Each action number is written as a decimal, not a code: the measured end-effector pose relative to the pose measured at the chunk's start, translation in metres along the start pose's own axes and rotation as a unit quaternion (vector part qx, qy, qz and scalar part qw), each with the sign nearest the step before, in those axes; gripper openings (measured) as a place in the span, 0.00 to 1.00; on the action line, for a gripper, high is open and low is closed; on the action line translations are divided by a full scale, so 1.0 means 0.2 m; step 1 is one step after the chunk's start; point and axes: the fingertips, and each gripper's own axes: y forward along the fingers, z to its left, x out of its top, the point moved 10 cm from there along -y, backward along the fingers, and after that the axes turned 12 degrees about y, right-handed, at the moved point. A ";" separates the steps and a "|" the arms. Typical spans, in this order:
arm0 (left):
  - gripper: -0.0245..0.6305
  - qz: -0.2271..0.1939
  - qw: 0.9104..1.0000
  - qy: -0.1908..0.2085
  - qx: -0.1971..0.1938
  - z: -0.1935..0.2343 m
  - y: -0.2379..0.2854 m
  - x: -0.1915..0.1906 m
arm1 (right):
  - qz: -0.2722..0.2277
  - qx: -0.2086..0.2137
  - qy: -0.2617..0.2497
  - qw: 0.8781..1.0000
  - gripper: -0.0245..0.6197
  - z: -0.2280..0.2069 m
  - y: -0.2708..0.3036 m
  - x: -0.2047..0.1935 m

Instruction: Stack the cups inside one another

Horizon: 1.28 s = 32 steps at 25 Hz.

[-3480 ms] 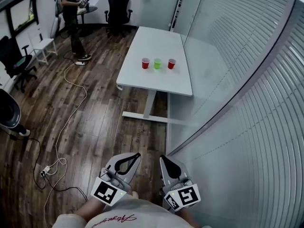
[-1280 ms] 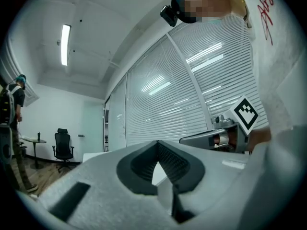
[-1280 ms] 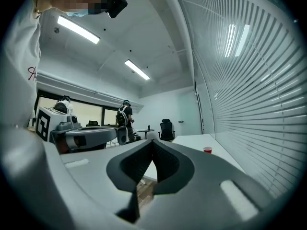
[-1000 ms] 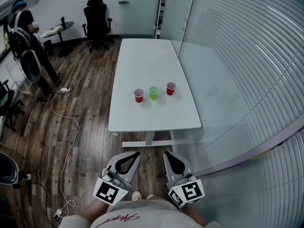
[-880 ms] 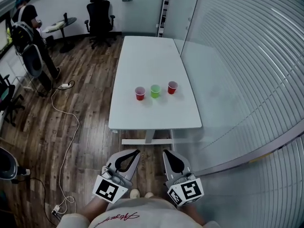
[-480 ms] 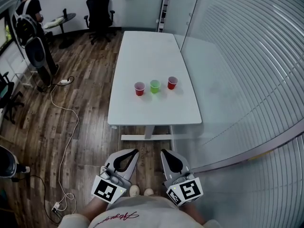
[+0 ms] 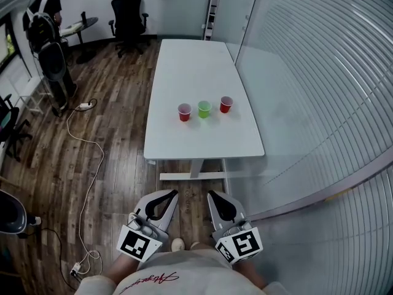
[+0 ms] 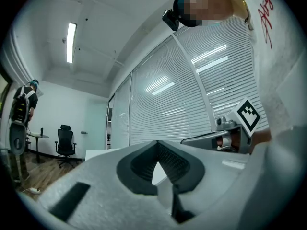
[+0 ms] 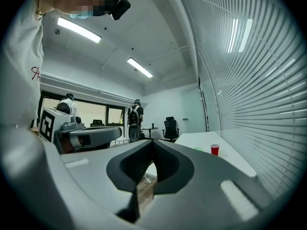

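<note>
Person with a backpack [image 7: 44,17] stands far left beside a round table [image 7: 83,23], and a cable [image 7: 92,165] trails over the wood floor. The left tool [image 7: 167,196] is held low, its jaws together on nothing.

On the white counter [image 7: 196,60], well ahead of both tools, three cups stand apart in a row: left red cup [image 7: 184,112], green cup [image 7: 204,108], right red cup [image 7: 226,104]. None is stacked.

The right tool [image 7: 215,198] is likewise pressed closed and empty.

Since a few seconds ago the counter has come much nearer. The cups keep their row, and both tools' jaws are together as before.
</note>
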 end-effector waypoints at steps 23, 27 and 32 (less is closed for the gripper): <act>0.03 -0.002 1.000 0.000 -0.011 0.10 0.11 -0.06 | 0.002 -0.025 -0.006 1.000 0.04 -0.10 0.05 0.02; 0.03 0.003 1.000 0.001 -0.005 0.15 0.18 -0.10 | 0.000 -0.019 -0.003 1.000 0.04 -0.17 0.13 0.03; 0.03 0.003 1.000 0.005 0.006 0.24 0.28 -0.13 | 0.002 -0.011 -0.004 1.000 0.04 -0.28 0.25 0.04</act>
